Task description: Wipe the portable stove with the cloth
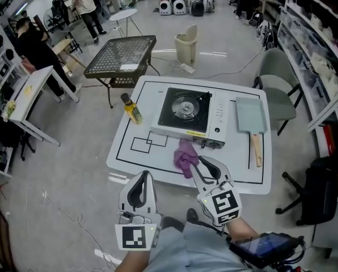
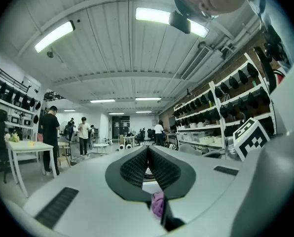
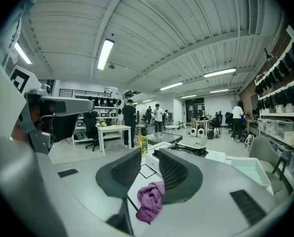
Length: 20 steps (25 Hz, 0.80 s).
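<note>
The portable stove (image 1: 186,113) is silver with a black top and stands in the middle of the white table (image 1: 129,158). A crumpled purple cloth (image 1: 185,156) lies in front of it near the table's front edge. My right gripper (image 1: 198,162) reaches over that edge, tips just right of the cloth. In the right gripper view the right gripper (image 3: 149,155) shows a narrow gap between its jaws, with the cloth (image 3: 150,200) low ahead and nothing pressed. My left gripper (image 1: 145,175) hangs short of the table's front edge, jaws together and empty. The left gripper view shows the cloth (image 2: 158,204) below the left gripper (image 2: 148,149).
A yellow oil bottle (image 1: 132,109) stands left of the stove. A teal pan with a wooden handle (image 1: 251,117) lies at its right. Black lines mark the tabletop. A grey chair (image 1: 277,78), a mesh folding table (image 1: 122,55) and a bin (image 1: 186,45) stand beyond; people at far left.
</note>
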Each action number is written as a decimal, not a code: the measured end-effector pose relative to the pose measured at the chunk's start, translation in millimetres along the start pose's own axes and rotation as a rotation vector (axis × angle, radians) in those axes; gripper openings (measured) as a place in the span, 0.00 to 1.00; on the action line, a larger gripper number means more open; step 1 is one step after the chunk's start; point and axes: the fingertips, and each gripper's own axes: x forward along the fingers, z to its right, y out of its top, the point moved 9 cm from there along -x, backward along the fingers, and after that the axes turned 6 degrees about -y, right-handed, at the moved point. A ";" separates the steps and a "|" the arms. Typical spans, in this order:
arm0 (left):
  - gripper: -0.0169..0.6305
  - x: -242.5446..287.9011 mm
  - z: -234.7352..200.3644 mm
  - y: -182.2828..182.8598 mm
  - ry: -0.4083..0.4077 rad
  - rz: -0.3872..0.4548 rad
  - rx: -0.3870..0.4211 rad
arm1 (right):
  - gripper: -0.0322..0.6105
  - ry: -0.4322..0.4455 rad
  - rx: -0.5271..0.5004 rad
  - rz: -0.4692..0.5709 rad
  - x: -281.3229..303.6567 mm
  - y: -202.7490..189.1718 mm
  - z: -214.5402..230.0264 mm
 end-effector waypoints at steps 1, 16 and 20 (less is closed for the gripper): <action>0.05 3.1 -2.0 -0.8 0.001 0.006 -0.001 | 0.25 0.016 -0.009 -0.003 4.5 0.1 -0.4; 0.05 87.8 -72.3 -58.6 -0.100 -0.115 -0.070 | 0.43 0.018 0.073 -0.232 104.9 -61.8 10.4; 0.05 113.7 -93.7 -87.4 -0.131 -0.189 -0.099 | 0.44 -0.049 0.125 -0.330 136.2 -94.2 20.9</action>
